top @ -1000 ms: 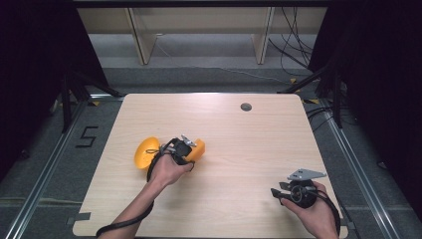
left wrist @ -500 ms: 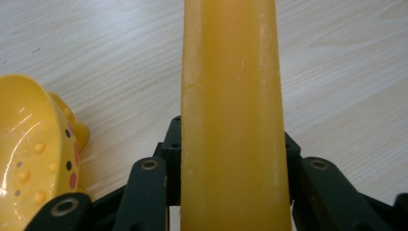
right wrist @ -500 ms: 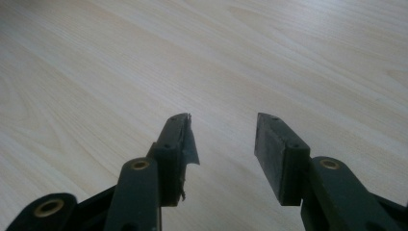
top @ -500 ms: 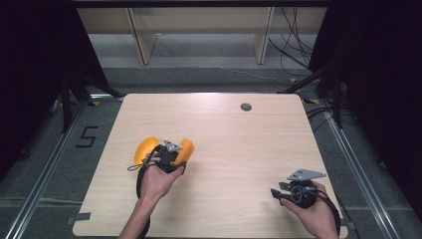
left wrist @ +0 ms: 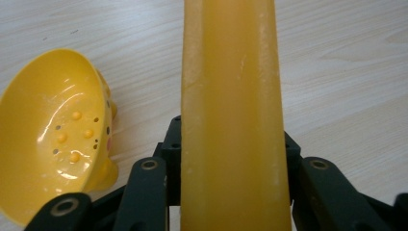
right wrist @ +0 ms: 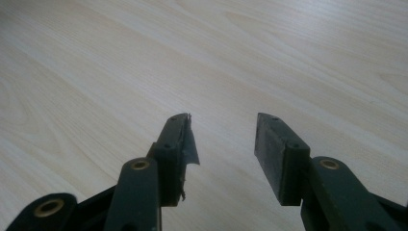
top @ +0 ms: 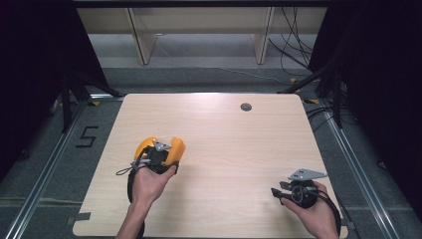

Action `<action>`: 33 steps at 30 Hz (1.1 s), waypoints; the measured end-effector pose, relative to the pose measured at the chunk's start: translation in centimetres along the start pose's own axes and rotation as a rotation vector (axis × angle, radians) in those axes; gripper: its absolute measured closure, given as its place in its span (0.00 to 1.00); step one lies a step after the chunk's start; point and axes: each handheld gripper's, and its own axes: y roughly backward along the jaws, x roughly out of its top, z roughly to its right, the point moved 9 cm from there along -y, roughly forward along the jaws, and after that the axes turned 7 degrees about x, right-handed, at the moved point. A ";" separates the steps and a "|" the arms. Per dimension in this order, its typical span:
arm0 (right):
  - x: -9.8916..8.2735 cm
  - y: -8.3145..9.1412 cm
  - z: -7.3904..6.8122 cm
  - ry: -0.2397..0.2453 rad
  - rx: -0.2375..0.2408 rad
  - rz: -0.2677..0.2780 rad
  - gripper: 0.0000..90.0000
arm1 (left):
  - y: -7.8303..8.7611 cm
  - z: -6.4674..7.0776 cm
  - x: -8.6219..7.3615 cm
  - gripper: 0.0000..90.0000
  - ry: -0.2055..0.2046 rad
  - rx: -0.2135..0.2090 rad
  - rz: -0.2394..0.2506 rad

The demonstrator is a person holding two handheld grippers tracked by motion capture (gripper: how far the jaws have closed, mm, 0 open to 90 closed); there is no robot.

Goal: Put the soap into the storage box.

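A yellow-orange plastic piece (left wrist: 233,120) stands edge-on between the jaws of my left gripper (left wrist: 231,159), which is shut on it. In the high view this held piece (top: 177,148) sits just right of the left gripper (top: 161,153), at the table's left middle. A yellow bowl-shaped strainer (left wrist: 53,130) with small holes and bumps lies on its side to the left, close to the held piece; from above the strainer (top: 144,146) touches the table. My right gripper (right wrist: 221,130) is open with bare wood between its jaws. It hovers near the front right corner (top: 283,191).
The light wooden table (top: 224,134) has a dark round grommet (top: 246,106) near its far edge. Behind it stand shelf legs (top: 142,40), with cables (top: 293,55) on the floor to the right. Metal rails (top: 50,169) run along both sides.
My left hand has drawn leftward, bringing the held yellow-orange piece closer to the strainer. The right gripper has stayed where it was, still open.
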 end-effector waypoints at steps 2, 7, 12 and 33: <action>0.0 0.0 0.2 0.021 -0.006 0.007 0.63 | 0.3 -0.2 -0.2 0.67 -0.007 0.004 0.002; 0.1 0.1 0.2 0.012 -0.012 0.009 0.63 | 1.0 -0.6 -0.5 0.67 0.019 0.003 0.014; 0.2 0.1 0.1 0.001 -0.018 0.027 0.62 | 1.7 -1.7 -0.3 0.67 0.043 0.022 0.022; 0.1 0.3 0.0 -0.023 -0.015 0.019 0.62 | 2.5 -4.6 0.0 0.67 0.122 0.079 0.016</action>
